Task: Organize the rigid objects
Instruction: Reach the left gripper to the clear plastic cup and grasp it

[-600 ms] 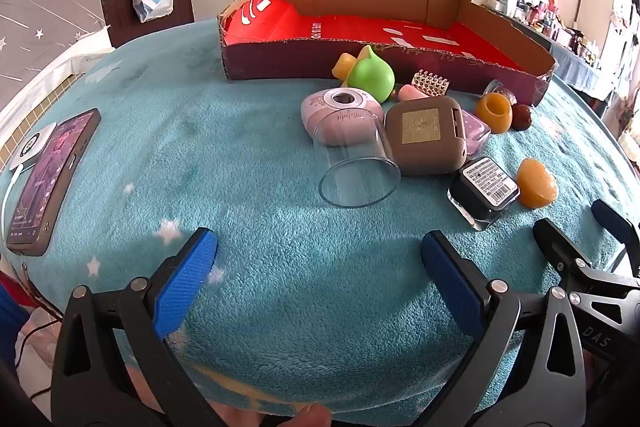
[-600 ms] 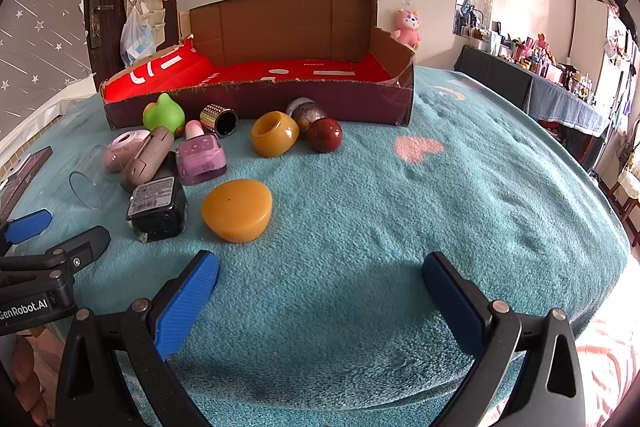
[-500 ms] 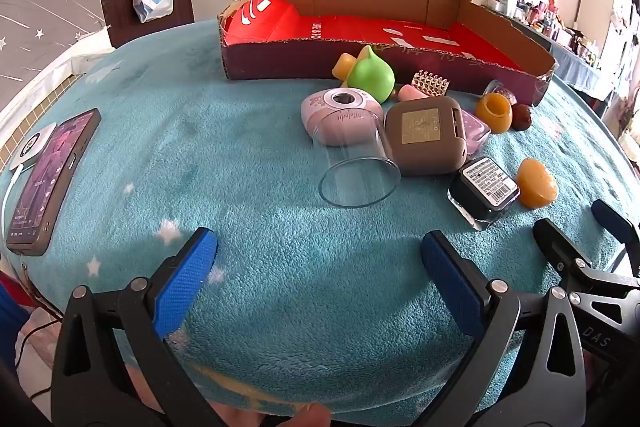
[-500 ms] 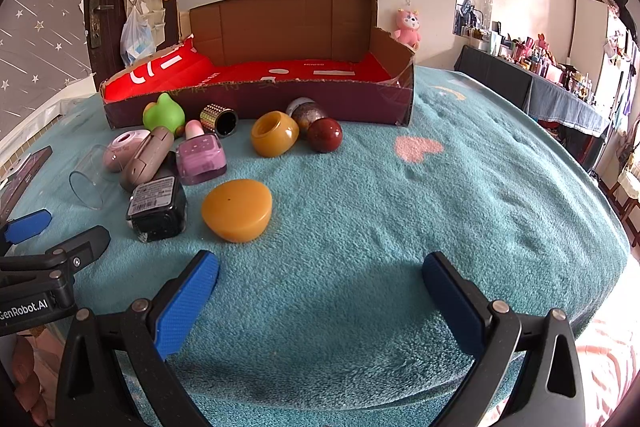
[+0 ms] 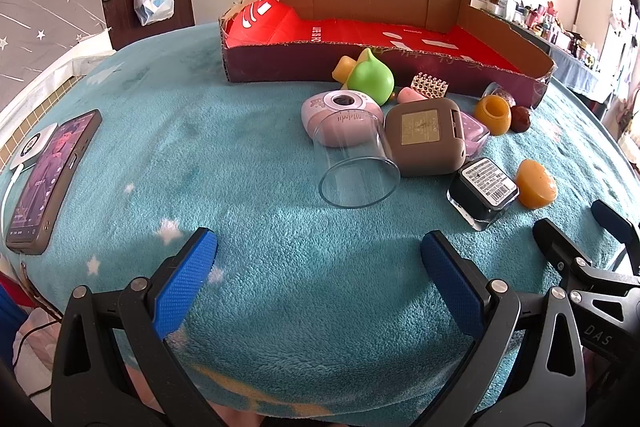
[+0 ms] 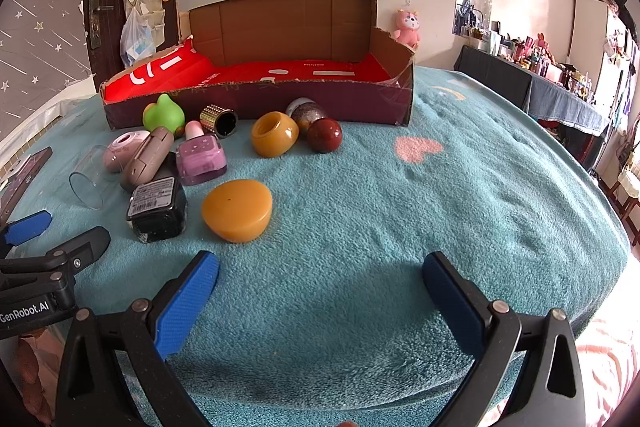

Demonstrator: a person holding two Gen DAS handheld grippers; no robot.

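The bed (image 6: 460, 211), under a teal fleece blanket, carries everything. At its far edge sits the box (image 6: 256, 103), a cut-down carton with a red floor, seemingly empty, though its front wall hides the near part of the floor. The objects lie in a cluster just in front of that wall, toward the bed's left side: a glass (image 5: 356, 167) on its side, a brown case (image 5: 426, 143) touching it, a black jar (image 6: 158, 205), an amber disc (image 6: 237, 209), an amber ring (image 6: 274, 135), a red ball (image 6: 324, 135). A phone (image 5: 52, 179) lies at the left edge.

Both the left gripper (image 5: 318, 273) and right gripper (image 6: 320, 291) hang over the near edge, jaws wide, holding nothing. By my reading no pick has begun; the first reach is next. The disc and jar lie closest. The next move calls for lowering open jaws around one piece without nudging its neighbours.

Small items behind the green toy (image 5: 370, 81) overlap and are hard to tell apart
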